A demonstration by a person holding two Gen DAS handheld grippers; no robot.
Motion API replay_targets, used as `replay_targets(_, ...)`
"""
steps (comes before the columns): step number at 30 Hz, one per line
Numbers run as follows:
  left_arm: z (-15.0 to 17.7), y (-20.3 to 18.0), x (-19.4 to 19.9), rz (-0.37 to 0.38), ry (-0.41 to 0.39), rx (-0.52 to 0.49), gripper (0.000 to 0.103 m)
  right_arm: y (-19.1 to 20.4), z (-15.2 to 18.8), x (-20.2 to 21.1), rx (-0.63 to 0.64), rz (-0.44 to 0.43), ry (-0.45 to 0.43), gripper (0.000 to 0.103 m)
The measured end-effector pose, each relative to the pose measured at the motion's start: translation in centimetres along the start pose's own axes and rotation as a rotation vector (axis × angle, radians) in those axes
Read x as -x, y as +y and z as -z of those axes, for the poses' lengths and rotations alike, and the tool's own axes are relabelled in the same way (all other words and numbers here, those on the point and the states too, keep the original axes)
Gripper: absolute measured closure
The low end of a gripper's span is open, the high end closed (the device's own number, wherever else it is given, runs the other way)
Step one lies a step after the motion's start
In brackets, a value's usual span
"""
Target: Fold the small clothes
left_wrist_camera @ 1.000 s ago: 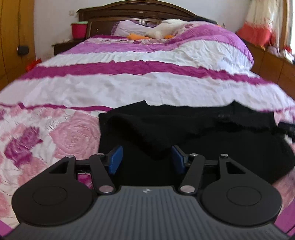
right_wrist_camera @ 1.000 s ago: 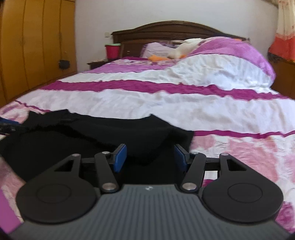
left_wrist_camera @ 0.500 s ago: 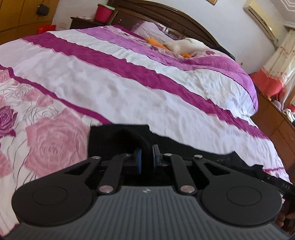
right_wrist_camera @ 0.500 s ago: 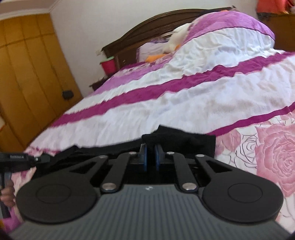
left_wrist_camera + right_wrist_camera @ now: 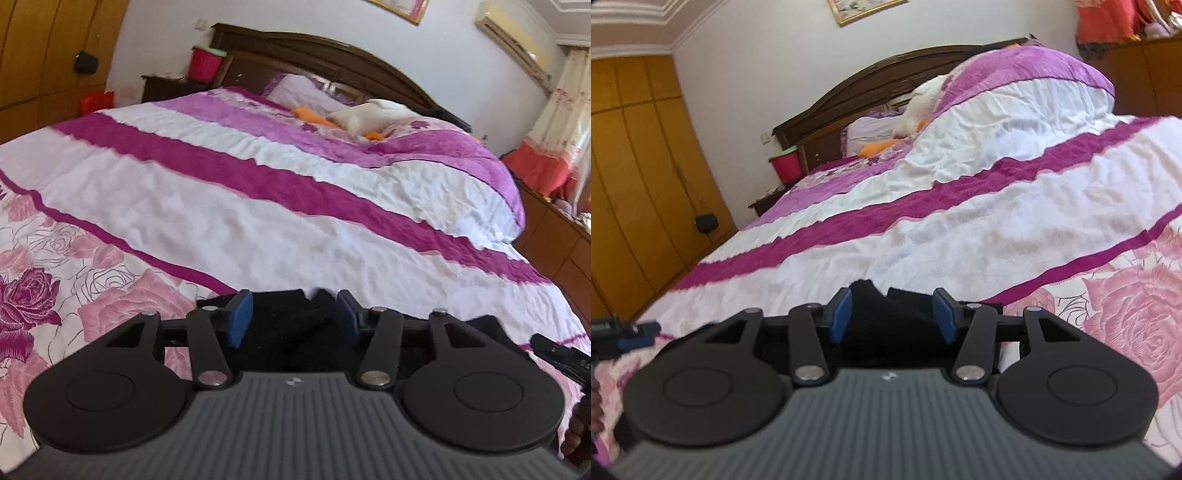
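Left wrist view: the left claw [image 5: 294,319] stands about half open, its jaws having just parted, with a fold of the black garment [image 5: 284,325] lying loose between the blue pads [image 5: 239,318], neither pad pressing on it. The cloth spreads beneath and just ahead of the claw on the bed [image 5: 258,229], whose rose-printed cover gives way further off to white and magenta stripes. Far ahead of the claw, a white stuffed toy [image 5: 365,114] lies near the dark headboard [image 5: 332,55], a red bucket [image 5: 205,64] to its left.

In the right wrist view, the right claw [image 5: 893,319] is likewise about half open, its jaws just parted, the garment's bunched edge [image 5: 886,314] free between them. Off to its left, the tip of the other claw [image 5: 626,334] shows at the frame's edge.
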State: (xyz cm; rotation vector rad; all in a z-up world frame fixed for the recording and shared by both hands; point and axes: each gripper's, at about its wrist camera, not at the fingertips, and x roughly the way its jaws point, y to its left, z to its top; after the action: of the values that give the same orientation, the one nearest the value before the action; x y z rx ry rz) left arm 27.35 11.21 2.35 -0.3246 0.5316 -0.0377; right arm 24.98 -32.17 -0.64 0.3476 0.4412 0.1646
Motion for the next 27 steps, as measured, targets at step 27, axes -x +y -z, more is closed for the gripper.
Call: replay_targets(27,3.3,-0.5,-5.5,-0.042,0.123,-0.110,0.047,-1.4,-0.2,-5.3,-0.063,0.065,0.154,0.054)
